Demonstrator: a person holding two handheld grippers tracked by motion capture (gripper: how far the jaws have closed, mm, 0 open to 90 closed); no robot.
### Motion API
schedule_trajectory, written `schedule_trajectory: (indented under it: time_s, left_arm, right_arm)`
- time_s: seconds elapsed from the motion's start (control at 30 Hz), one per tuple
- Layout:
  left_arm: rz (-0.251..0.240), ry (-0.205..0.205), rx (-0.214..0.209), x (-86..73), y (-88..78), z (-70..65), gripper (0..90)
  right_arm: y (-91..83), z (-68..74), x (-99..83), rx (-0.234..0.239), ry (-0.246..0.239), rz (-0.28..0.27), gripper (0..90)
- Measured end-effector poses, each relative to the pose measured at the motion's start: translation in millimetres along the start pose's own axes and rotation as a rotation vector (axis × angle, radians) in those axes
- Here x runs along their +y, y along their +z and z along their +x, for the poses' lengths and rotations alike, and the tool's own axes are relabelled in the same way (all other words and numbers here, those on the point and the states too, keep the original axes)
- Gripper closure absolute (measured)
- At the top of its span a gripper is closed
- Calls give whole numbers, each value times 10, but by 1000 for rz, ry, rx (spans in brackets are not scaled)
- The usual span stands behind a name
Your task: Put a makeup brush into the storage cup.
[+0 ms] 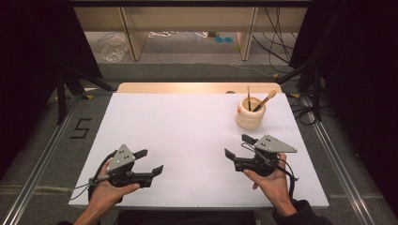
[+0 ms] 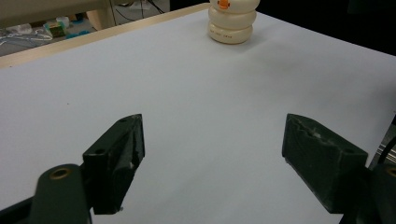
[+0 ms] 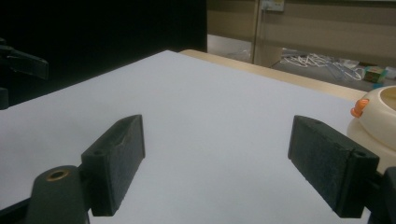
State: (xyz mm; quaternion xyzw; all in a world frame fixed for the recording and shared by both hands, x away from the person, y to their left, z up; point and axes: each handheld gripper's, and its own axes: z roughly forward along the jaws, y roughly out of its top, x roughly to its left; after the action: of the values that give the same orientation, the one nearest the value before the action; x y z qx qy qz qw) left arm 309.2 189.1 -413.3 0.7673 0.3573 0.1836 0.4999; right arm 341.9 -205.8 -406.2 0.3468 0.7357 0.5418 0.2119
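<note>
On the white surface (image 1: 187,136), high view: two hand-held tools rest near the front edge, well apart. The left tool (image 1: 151,161) points right and forward, jaws spread, nothing between them. The right tool (image 1: 239,146) points left and forward, likewise spread and empty. A cream ribbed pot (image 1: 250,117) stands upright toward the far right corner, just beyond the right tool; it holds a thin brush (image 1: 248,97) and a wooden stick (image 1: 266,99) with a rounded head, both leaning against the rim. Neither tool touches the pot.

Left tool view: both black jaws stand wide apart over bare surface. The pot (image 2: 232,25) sits far off at the top, its upper part cut by the frame edge, with an orange mark on its side.

Right tool view: the jaws are again released, with bare surface between them. The pot (image 3: 373,121) is near, just beside and beyond the right-hand jaw, its rim and a small orange knob (image 3: 357,107) visible.

Step in hand, as judged: a starting pose, before any reach; no grasp has begun. The right tool is the nearer to the pot, so the next move probably calls for turning it toward the pot, raising it above the rim, and closing on one utensil's shaft without tipping the pot.
</note>
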Motion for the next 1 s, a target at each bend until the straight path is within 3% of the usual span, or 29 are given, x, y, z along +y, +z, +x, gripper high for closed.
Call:
schedule_trajectory:
  time_s: [0.2,0.47,0.57,0.6,1.0]
  left_arm:
    - [-7,12,-1,9,-9,6,214]
    - [-4,-4,-5,0,3,-7,214]
    - [-2,-4,-6,-1,4,-11,214]
    - [-3,-5,-6,-1,4,-12,214]
    - [-4,-6,-6,0,4,-15,214]
  right_arm:
    - [-38,21,-56,17,-5,-18,192]
    - [-90,45,-149,27,19,23,191]
    - [-85,46,-178,32,30,11,191]
    - [-99,43,-177,26,23,31,191]
    - [-99,33,-193,10,27,15,191]
